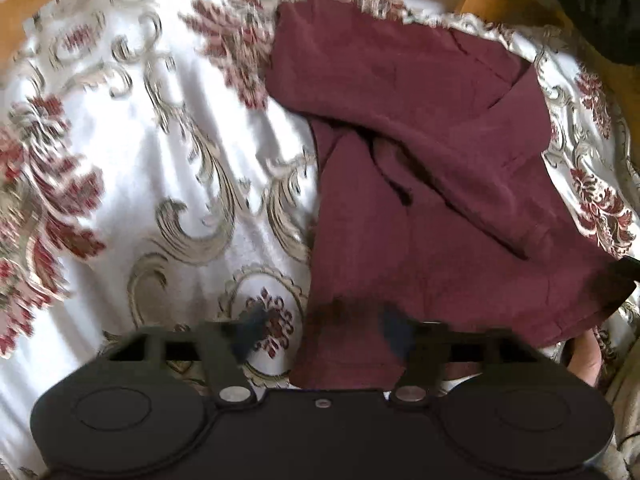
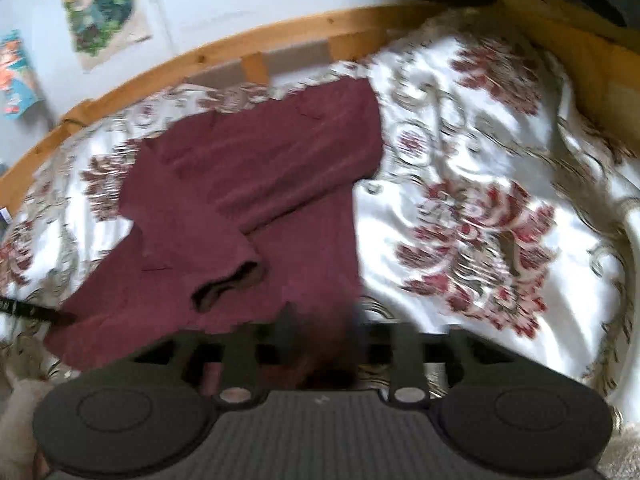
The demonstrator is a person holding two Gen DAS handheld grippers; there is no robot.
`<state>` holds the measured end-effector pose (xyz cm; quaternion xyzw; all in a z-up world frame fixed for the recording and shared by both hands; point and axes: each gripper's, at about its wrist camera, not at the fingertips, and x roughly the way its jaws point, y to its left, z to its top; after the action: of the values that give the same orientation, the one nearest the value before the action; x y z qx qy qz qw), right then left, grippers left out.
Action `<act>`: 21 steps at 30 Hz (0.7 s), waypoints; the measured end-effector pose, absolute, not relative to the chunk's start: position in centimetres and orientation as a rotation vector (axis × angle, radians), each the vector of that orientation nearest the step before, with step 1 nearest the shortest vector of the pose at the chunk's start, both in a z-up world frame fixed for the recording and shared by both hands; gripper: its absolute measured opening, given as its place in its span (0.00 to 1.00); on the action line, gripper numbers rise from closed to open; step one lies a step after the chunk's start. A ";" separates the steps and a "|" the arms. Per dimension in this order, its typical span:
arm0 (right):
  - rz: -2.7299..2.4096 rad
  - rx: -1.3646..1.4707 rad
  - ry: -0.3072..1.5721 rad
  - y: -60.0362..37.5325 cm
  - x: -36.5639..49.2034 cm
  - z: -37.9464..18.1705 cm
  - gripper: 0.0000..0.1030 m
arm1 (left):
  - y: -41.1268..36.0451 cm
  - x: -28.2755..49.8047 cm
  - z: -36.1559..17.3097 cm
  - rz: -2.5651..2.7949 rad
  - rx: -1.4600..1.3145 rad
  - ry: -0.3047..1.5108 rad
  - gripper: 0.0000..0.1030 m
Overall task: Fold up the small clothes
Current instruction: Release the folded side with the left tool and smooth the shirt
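Wall posters (image 2: 100, 12) only right view; maroon garment (image 1: 420, 152) on bedspread (image 1: 140, 140).

wooden bed frame (image 2: 224, 46), postered wall (image 2: 200, 0)

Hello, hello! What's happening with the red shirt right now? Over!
Left gripper open, right gripper open, both over shirt's near edge. Maroon shirt on flowery bedspread, sleeve folded across. Nothing in the way.

Probably bedroom: wooden bedframe (image 2: 224, 46), floral bedspread (image 2: 480, 152)
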<state>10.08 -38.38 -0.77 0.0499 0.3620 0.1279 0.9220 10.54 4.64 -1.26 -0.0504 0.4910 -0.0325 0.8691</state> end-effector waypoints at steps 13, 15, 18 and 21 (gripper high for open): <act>0.468 -0.457 0.782 -28.8 6.7 -2.1 0.99 | -0.7 7.9 -1.2 -0.192 0.117 0.973 0.99; 0.449 -0.527 0.802 -27.6 6.7 -3.0 0.99 | -1.3 8.1 -1.6 -0.179 0.159 0.992 0.99; 0.413 -0.608 0.828 -26.2 7.1 -4.3 0.99 | -1.7 8.0 -1.8 -0.180 0.192 0.992 0.99; 0.384 -0.658 0.826 -25.6 7.6 -5.3 0.97 | -2.0 7.8 -1.9 -0.179 0.214 0.992 0.99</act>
<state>7.64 -25.56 -5.28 -0.3119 0.3914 0.1820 0.8464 7.79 -1.97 -1.95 0.1024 0.4743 -0.0856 0.8702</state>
